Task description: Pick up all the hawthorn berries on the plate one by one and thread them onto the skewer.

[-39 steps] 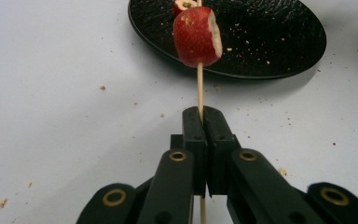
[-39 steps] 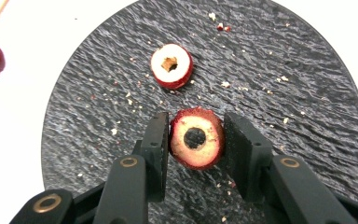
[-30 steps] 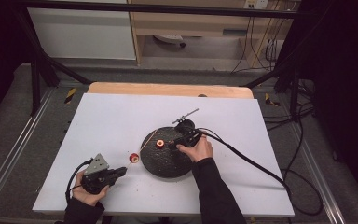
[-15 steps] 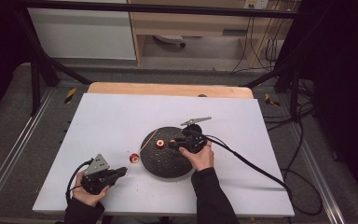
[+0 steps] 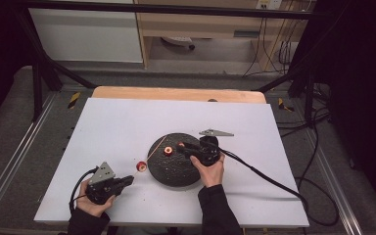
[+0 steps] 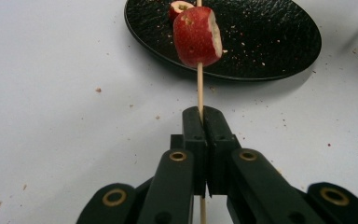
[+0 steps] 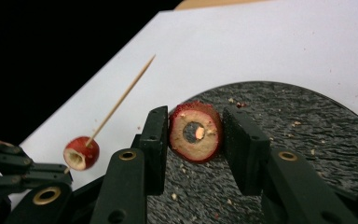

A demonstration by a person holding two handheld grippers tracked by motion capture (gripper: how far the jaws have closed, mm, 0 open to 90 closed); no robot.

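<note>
A round black plate with a pebbled, crumb-flecked surface sits on a smooth white table, near the person's edge. The left gripper, held low at the table's near left corner, has its black jaws clamped flat on a thin wooden skewer. The stick runs up between the pads toward the plate, its pointed tip reaching over the plate's rim in the high view. Threaded on it, just short of the plate, is a small red fruit piece, glossy-skinned, with a pale cut face at one side.

The right gripper hovers over the plate with its jaws parted around a second fruit, a red-skinned ring with cream flesh and a hollowed core, resting on the plate. The left pad lies just beside or against the skin; a narrow gap shows at the right pad, so the jaws are not closed on it. Fine crumbs dot the plate and the table around it. A grey three-cornered plate tops each gripper, and black cables trail off behind both hands.
</note>
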